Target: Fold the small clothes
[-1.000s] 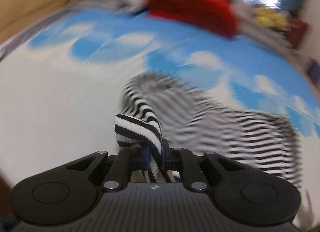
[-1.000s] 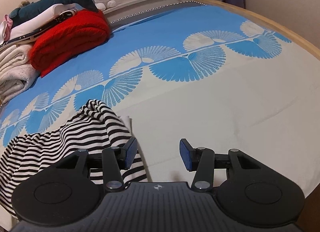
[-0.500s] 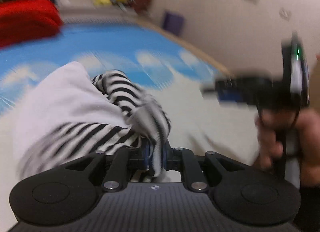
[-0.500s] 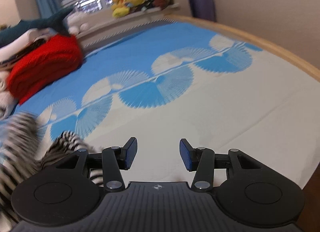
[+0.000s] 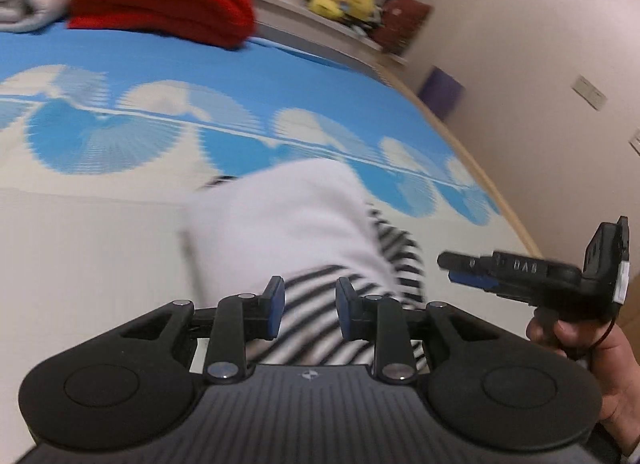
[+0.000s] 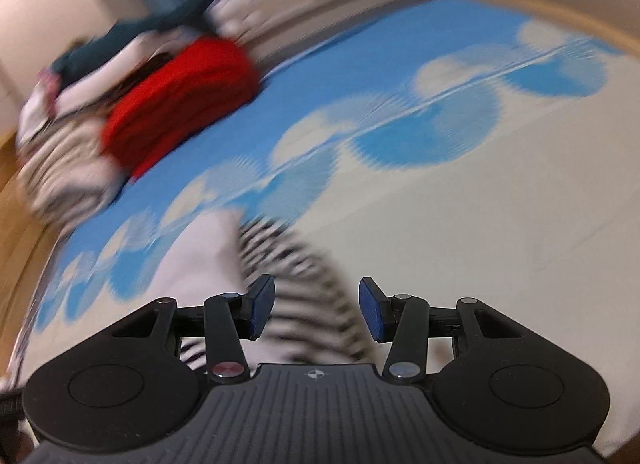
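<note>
The striped garment (image 5: 320, 248) lies on the bed (image 5: 100, 248) with its pale inner side folded over the stripes, both the left hand-held gripper (image 5: 310, 312) and right hand-held gripper (image 6: 316, 310) released above it, so further folds probably remain.

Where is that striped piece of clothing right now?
The striped garment lies on the bedsheet, just ahead of both open grippers, left gripper and right gripper.

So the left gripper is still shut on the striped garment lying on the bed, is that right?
Not quite. In the left wrist view the left gripper is open, its jaws apart with the striped garment lying loose between and below them on the bed. The garment does lie on the bed.
</note>
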Motion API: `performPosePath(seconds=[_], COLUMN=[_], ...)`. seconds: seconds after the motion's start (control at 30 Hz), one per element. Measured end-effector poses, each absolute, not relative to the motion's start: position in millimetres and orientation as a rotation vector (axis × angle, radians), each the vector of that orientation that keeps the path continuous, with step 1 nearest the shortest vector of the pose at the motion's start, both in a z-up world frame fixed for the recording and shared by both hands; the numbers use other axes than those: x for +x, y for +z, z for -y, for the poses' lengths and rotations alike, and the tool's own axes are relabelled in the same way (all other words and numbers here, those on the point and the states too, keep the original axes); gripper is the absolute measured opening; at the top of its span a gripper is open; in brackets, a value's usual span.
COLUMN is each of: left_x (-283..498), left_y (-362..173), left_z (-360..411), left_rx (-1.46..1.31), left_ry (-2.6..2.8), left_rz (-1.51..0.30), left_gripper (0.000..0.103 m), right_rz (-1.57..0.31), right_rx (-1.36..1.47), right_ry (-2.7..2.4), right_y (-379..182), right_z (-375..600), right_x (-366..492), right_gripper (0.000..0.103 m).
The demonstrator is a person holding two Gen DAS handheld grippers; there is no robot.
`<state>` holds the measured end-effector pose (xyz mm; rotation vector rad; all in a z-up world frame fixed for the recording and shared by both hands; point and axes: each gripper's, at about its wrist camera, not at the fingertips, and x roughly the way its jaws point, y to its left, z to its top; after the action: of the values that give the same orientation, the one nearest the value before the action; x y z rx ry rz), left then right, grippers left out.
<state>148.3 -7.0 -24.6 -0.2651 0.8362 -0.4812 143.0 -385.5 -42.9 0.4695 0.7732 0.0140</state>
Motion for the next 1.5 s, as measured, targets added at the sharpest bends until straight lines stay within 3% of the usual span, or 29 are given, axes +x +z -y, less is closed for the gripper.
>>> performPosePath(seconds=[0.23, 0.57, 0.8, 0.97, 1.27, 1.3, 1.37, 1.4, 1.5], left_x=[150.1, 150.9, 154.1, 153.7, 156.4, 157.5, 159.5, 160.5, 162.9], left_y=[-24.0, -41.3, -43.7, -45.8, -50.3, -51.0, -52.2, -52.3, -54.2], left_z=[-45.5, -32.3, -18.1, -14.2, -16.4, -16.0, -13.3, -11.3, -4.8], left_rx=[-0.24, -0.195, -0.221, -0.211, -0.207, -0.211, -0.218, -0.226, -0.276], left_ry=[-0.407, -0.385, -0.383, -0.373, -0.331, -0.328, -0.323, -0.32, -0.323], left_rz=[-0.877, -0.942, -0.95, -0.95, -0.965, -0.969, -0.975, -0.975, -0.976], left_gripper=[0.029, 0.033, 0.033, 0.033, 0.033, 0.033, 0.041, 0.044, 0.055], right_rz=[-0.871, -0.938, -0.888, -0.695, -0.921, -0.922, -0.908, -0.895, -0.784], right_rx=[0.336, 0.304, 0.281, 0.379, 0.273, 0.266, 0.246, 0.237, 0.266], right_ry=[0.098, 0.069, 0.101, 0.167, 0.125, 0.131, 0.155, 0.178, 0.237], right_y=[-55.9, -80.9, -72.1, -43.7, -81.7, -82.5, -79.6, -75.6, -53.7], right_z=[325.5, 308.4, 312.6, 323.3, 304.3, 303.7, 302.9, 303.8, 315.1], right_x=[172.1, 195.9, 186.0, 172.5, 200.9, 200.6, 196.8, 192.9, 175.8], right_gripper=[0.049, 0.049, 0.048, 0.05, 0.05, 0.047, 0.013, 0.001, 0.001])
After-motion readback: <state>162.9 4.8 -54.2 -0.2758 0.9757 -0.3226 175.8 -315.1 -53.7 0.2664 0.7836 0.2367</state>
